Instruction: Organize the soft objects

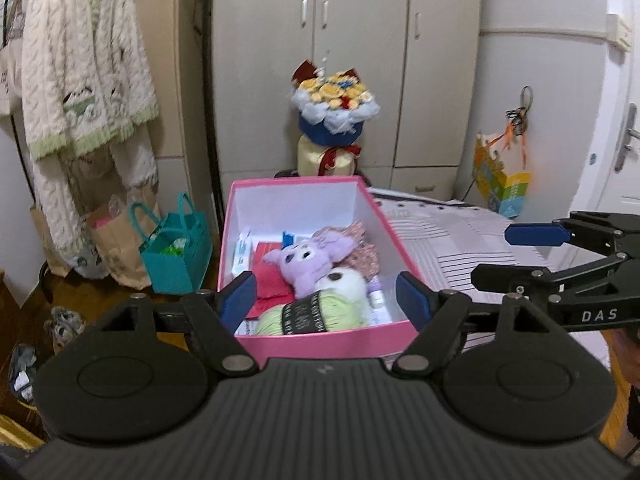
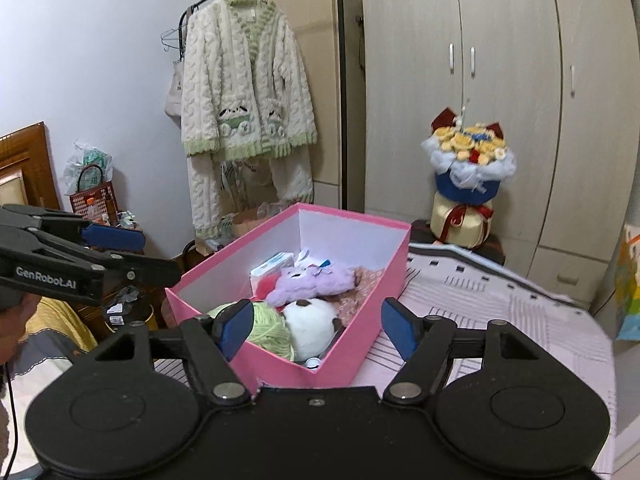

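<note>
Lengthwise, pink box (image 1: 320, 342) seemingly toward wardrobe (image 1: 360, 40)

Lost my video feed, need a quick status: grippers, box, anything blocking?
Left gripper and right gripper both open, empty. Pink box on the bed, holding purple plush, white plush, green yarn. Nothing blocking.

pale wardrobe (image 1: 360, 60), white wall (image 2: 100, 60)

An open pink box (image 1: 320, 340) with white inner walls sits on a striped bed (image 1: 452, 240). Inside, a lilac plush (image 1: 310, 258) lies at centre; at its 6 o'clock are a white plush (image 1: 346, 280) and green yarn (image 1: 276, 314), with a red cloth (image 1: 272, 280) at its 8 o'clock.
</note>
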Tool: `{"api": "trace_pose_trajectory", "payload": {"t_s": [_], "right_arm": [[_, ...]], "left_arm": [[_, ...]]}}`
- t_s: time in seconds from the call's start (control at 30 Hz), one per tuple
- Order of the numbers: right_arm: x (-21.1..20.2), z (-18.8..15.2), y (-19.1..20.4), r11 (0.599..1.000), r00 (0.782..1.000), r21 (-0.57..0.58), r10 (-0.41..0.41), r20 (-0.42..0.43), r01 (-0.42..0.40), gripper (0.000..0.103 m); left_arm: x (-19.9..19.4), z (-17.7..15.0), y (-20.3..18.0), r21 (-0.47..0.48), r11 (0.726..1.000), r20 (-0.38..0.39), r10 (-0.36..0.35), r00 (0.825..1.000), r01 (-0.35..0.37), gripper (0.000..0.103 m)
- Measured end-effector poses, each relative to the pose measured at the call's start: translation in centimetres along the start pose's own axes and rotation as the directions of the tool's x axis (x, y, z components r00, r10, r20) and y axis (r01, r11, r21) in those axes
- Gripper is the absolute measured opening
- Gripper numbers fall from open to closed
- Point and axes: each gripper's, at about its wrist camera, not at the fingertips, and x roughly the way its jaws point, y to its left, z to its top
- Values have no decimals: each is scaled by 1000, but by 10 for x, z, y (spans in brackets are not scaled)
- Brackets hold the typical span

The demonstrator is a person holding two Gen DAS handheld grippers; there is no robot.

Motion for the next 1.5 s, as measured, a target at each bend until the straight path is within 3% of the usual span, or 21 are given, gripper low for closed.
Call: {"api": "trace_pose_trajectory", "payload": {"t_s": [0.2, 0.33, 0.43, 0.5, 0.67, 0.77, 0.97, 1.5], "right_arm": [[-29, 1, -6, 999, 998, 8, -42, 40, 42, 94], [-36, -4, -19, 994, 996, 63, -85, 17, 84, 103], [-40, -6, -20, 976, 980, 91, -197, -20, 198, 103], [-45, -10, -20, 959, 965, 105, -261, -20, 262, 103], [-68, -21, -23, 952, 961, 145, -276, 18, 271, 103], [-77, -28, -24, 933, 945, 169, -327, 30, 317, 103], [-84, -40, -35, 911, 939, 250, -342, 17, 328, 103], [-85, -64, -12, 885, 902, 193, -431, -9, 424, 103]], "left_arm": [[-17, 3, -18, 32, 999, 41, -17, 999, 15, 100], [-16, 2, -30, 40, 999, 23, 27, 999, -27, 101], [-15, 1, -39, 32, 996, -7, 87, 996, -86, 102], [-18, -2, -42, 13, 997, -1, 75, 997, -75, 102], [-26, -15, -52, -9, 999, 54, 38, 998, -38, 102], [-26, -22, -56, -37, 999, 65, 16, 998, -13, 102], [-21, -34, -67, -24, 998, 86, 61, 994, -60, 102], [-13, -52, -75, -31, 997, 82, 69, 994, -67, 102]]}}
